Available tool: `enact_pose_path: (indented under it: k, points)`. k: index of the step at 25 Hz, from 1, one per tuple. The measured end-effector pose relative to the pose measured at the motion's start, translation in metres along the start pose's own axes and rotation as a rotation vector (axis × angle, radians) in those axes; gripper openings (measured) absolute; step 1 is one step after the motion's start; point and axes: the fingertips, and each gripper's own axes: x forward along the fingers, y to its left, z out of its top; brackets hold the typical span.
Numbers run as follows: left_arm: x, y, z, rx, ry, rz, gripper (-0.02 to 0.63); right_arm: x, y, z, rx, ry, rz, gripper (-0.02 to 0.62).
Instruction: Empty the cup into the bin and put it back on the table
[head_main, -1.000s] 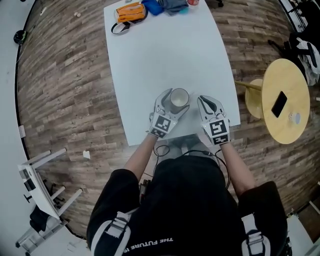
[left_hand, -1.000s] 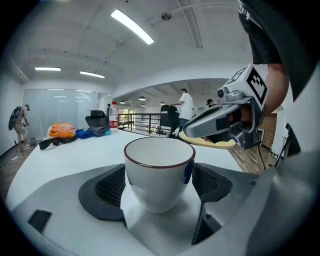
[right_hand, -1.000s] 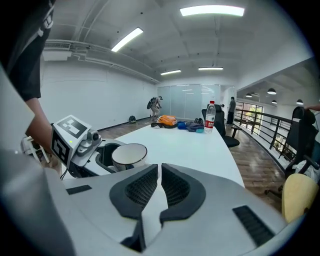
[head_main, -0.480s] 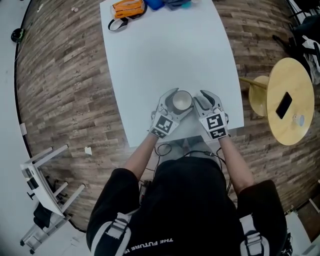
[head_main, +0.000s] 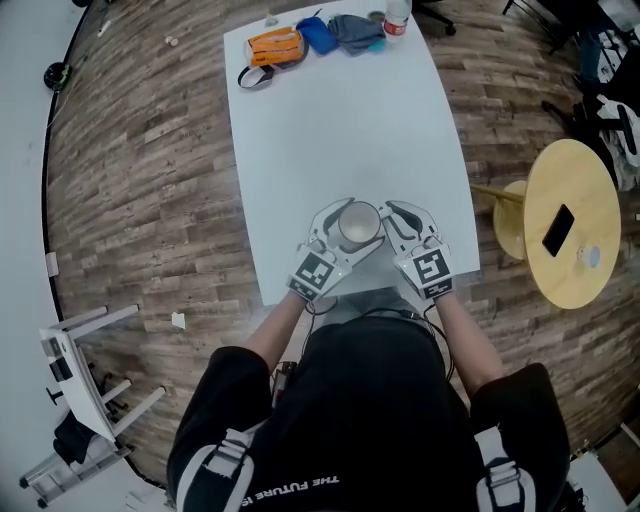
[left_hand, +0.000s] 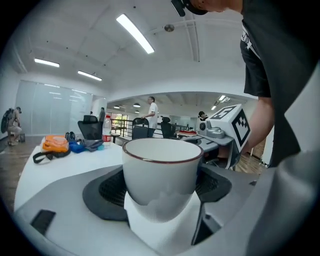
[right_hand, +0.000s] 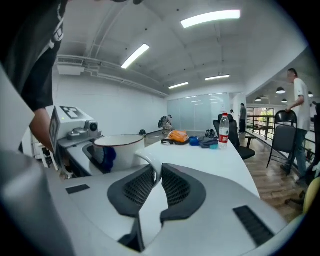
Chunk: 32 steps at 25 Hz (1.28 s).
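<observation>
A white cup (head_main: 360, 222) with a dark rim sits between both grippers near the front edge of the white table (head_main: 340, 120). My left gripper (head_main: 345, 232) is shut on the cup's body (left_hand: 161, 170), with a pad on each side. My right gripper (head_main: 388, 222) has just been closing with the cup's handle (right_hand: 147, 162) between its jaws, and the pads (right_hand: 175, 187) now press on it. What is inside the cup is hidden. I cannot tell whether its base touches the table. No bin is in view.
At the table's far end lie an orange pouch (head_main: 272, 47), a blue item (head_main: 318, 35), a grey cloth (head_main: 355, 30) and a bottle (head_main: 397, 15). A round wooden side table (head_main: 570, 210) with a phone (head_main: 558, 230) stands to the right, and a white rack (head_main: 80, 380) at the lower left.
My right gripper moved left from beside the cup, opened, and closed on the handle. The left gripper kept its hold on the cup.
</observation>
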Motion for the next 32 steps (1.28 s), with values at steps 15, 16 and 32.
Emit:
enact_pose_path:
  k: [15,16,32]
  points:
    - [-0.12,-0.003,0.082,-0.026,-0.226,0.239,0.402,-0.008,0.084,0.108,0.171,-0.111,0.174,0.051]
    - [-0.133,0.0,0.079,-0.041,-0.226,0.284,0.402,-0.002,0.096,0.11,0.178,-0.103,0.21,0.051]
    - [-0.408,-0.014,-0.026,-0.268,-0.209,1.045,0.397,0.068,0.406,0.11,-0.076,0.02,0.943,0.049]
